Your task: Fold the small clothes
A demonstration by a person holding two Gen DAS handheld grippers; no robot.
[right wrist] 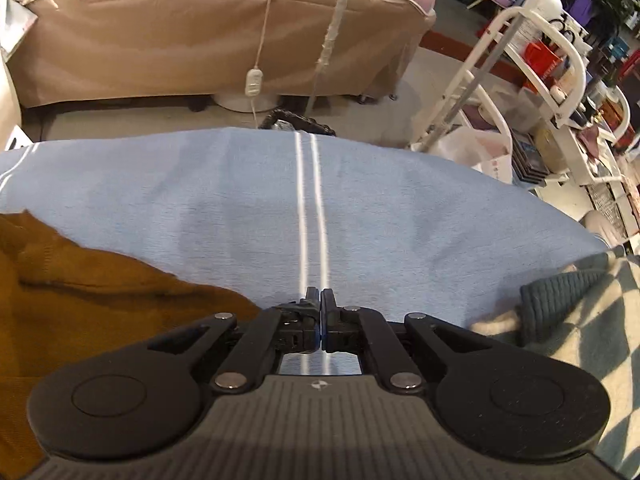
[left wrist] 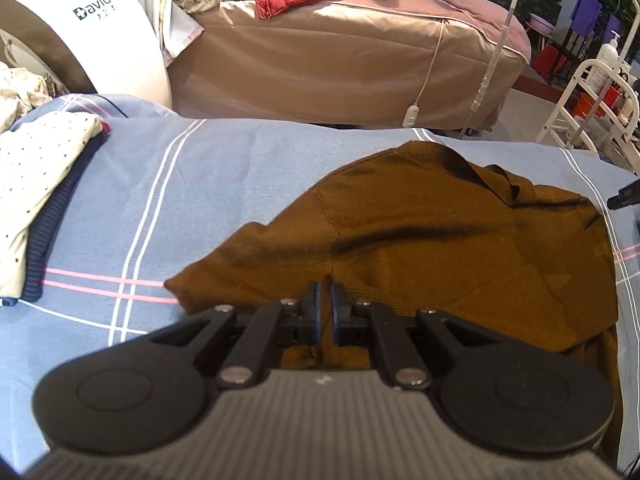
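A brown garment lies spread on the blue striped sheet, with creases across its middle and its near edge under my left gripper. My left gripper is shut on a thin pinch of the brown cloth, which shows as a dark ridge between the fingertips. In the right wrist view the same brown garment fills the lower left. My right gripper is shut with nothing between its pads. It hangs over bare blue sheet, just right of the garment's edge and above two white stripes.
At the far left sits a folded stack, a white dotted garment on a navy ribbed one. A grey and white checked knit lies at the right. Beyond the sheet stand a tan-covered bed and a white rack.
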